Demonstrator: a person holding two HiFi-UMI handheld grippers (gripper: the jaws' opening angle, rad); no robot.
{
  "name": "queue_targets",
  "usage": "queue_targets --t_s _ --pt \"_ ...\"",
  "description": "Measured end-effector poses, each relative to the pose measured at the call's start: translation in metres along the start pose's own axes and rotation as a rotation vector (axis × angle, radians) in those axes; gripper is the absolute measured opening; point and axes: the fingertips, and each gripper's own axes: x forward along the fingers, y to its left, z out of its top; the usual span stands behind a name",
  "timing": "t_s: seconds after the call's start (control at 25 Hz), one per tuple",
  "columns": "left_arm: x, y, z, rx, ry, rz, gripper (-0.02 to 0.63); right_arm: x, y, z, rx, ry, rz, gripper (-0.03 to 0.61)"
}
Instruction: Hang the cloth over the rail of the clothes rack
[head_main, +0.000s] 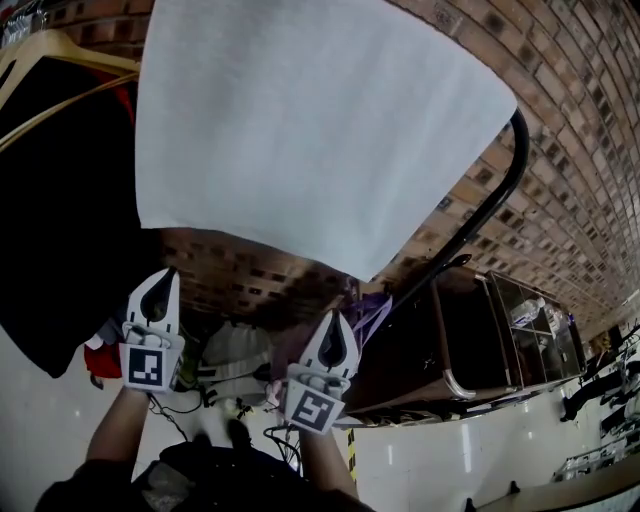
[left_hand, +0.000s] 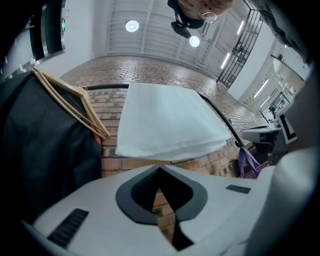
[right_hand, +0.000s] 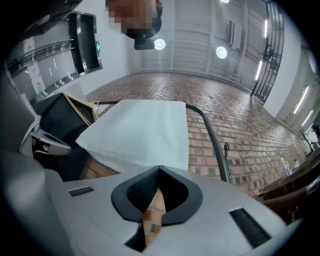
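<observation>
A white cloth (head_main: 300, 120) hangs draped over the black rail (head_main: 492, 200) of the clothes rack, in front of a brick wall. Both grippers are below its lower edge and clear of it. My left gripper (head_main: 168, 274) sits under the cloth's left corner, its jaws shut with nothing between them. My right gripper (head_main: 336, 318) is under the cloth's lower right edge, also shut and empty. In the left gripper view the cloth (left_hand: 170, 120) lies beyond the closed tips (left_hand: 160, 168). The right gripper view shows the cloth (right_hand: 142, 130) and the rail (right_hand: 211, 134) past its closed tips (right_hand: 160, 167).
A black garment (head_main: 50, 210) on a wooden hanger (head_main: 60, 48) hangs on the rack to the left of the cloth. A purple bag (head_main: 372, 310) hangs by the rack's upright. A dark cabinet (head_main: 500, 330) stands at the right. Cables lie on the floor below.
</observation>
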Motion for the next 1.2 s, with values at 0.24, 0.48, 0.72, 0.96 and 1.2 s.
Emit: queue_targets --t_s 0.24,0.48,0.72,0.96,1.2 --pt "0.002 -0.026 -0.023 -0.049 0.076 -0.062 0.008 -0.006 0.028 -0.017 0.046 0.068 0.109 0.031" --pt "0.004 -0.047 -0.039 -0.101 0.154 -0.114 0.008 -0.016 0.054 -0.032 0.094 0.135 0.221 0.029" --pt "0.006 -0.065 -0.043 -0.140 0.172 -0.156 0.008 -0.021 0.061 -0.040 0.091 0.159 0.261 0.028" --pt "0.005 -0.068 -0.048 -0.158 0.187 -0.161 0.008 -0.019 0.056 -0.043 0.096 0.180 0.274 0.026" --pt "0.003 -0.068 -0.046 -0.162 0.190 -0.166 0.008 -0.019 0.059 -0.047 0.099 0.190 0.289 0.026"
